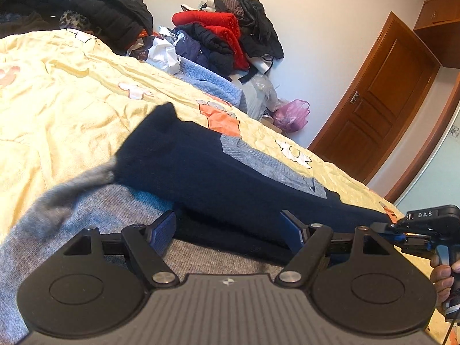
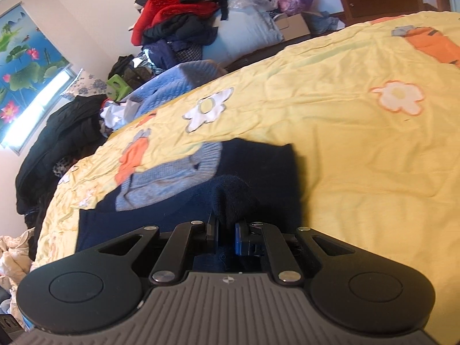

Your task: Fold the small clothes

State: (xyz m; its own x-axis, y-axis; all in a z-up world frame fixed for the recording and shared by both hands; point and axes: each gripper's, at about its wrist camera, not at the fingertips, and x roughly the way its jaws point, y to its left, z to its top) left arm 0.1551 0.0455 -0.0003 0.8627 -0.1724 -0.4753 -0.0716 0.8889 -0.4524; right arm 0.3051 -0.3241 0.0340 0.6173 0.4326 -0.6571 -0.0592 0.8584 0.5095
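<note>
Right gripper jaws pinch the navy sweater's edge, left gripper jaws spread apart, bare yellow quilt alongside.

Daylight floods both views, bright and even. In the right wrist view the window at nine o'clock blows out to white glare. Fisheye bending curves the door at three o'clock. The navy sweater swallows detail in its darkness, and its near grey sleeve smears soft with blur.
</note>
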